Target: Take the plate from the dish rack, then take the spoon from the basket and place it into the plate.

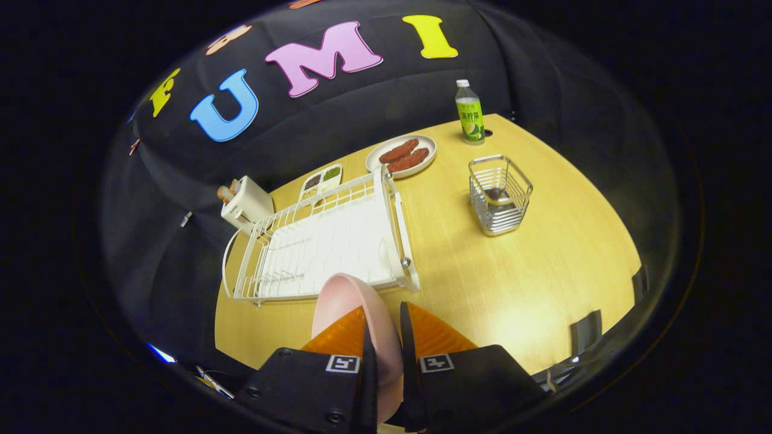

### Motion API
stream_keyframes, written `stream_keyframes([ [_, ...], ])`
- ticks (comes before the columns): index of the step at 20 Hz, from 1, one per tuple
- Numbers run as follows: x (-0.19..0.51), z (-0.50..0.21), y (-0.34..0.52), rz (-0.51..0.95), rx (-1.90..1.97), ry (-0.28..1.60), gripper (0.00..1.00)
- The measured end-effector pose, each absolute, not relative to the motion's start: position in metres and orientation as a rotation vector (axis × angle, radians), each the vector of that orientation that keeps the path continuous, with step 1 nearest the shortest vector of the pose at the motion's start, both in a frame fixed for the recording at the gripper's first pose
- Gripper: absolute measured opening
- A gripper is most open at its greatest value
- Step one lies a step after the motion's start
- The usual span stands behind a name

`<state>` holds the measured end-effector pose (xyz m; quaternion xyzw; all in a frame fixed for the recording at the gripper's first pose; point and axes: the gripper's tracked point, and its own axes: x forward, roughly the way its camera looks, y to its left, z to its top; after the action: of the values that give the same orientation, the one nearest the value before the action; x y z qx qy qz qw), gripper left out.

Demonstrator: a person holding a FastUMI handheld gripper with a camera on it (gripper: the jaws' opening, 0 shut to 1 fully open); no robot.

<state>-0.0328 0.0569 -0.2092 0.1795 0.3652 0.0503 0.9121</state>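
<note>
Bottle point(470, 113), sausage dish point(400, 156), condiment tray point(321, 180), toaster point(246, 202) on table point(543, 277).

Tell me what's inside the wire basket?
Inside the basket a dark spoon shows through the wires, apparently lying at the bottom. The wires hide its exact shape. The claw is far from it, shut on the pink plate.

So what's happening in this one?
A handheld tool is shut on a pink plate, held on edge between its fingers above the wooden table. The white dish rack just ahead holds no dishes. The spoon's bowl seems to lie in the wire basket, beyond the fingers.
</note>
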Motion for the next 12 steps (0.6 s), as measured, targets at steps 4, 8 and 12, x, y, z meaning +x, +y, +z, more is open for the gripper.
stream_keyframes([
  [4,-0.025,-0.246,0.062,0.116,0.489,0.798,0.21],
  [8,-0.021,-0.267,0.06,0.154,0.439,0.805,0.22],
  [12,-0.021,-0.279,0.055,0.184,0.476,0.837,0.24],
])
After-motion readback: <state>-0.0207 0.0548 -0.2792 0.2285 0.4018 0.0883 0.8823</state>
